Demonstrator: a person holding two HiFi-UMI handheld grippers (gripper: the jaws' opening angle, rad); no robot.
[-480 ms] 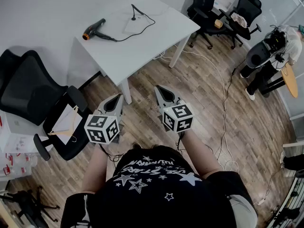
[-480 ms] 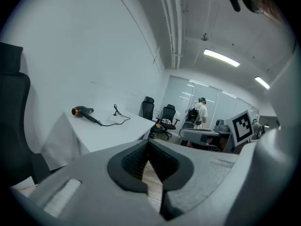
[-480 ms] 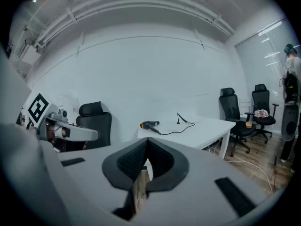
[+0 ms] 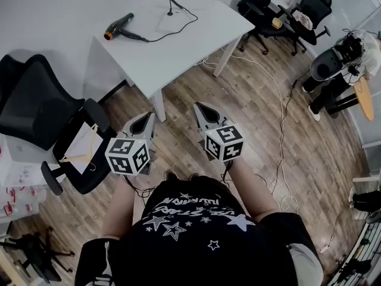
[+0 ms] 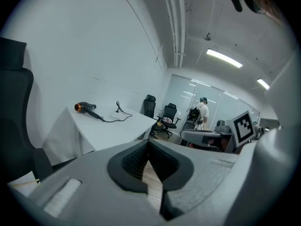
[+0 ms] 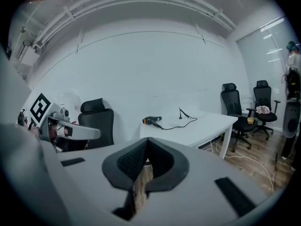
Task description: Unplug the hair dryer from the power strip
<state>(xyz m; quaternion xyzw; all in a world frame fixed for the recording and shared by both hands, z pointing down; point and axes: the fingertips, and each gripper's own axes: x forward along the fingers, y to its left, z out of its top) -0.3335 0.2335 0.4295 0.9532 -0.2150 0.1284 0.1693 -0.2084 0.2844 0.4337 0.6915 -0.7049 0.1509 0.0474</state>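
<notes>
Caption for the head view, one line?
Person's left gripper and right gripper, both shut, held over wooden floor before white table carrying hair dryer.

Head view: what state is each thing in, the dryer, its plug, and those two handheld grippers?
Hair dryer: lying on its side on the table, untouched.
Plug: standing in the power strip, plugged in.
Left gripper: shut, empty, short of the table.
Right gripper: shut, empty, short of the table.
</notes>
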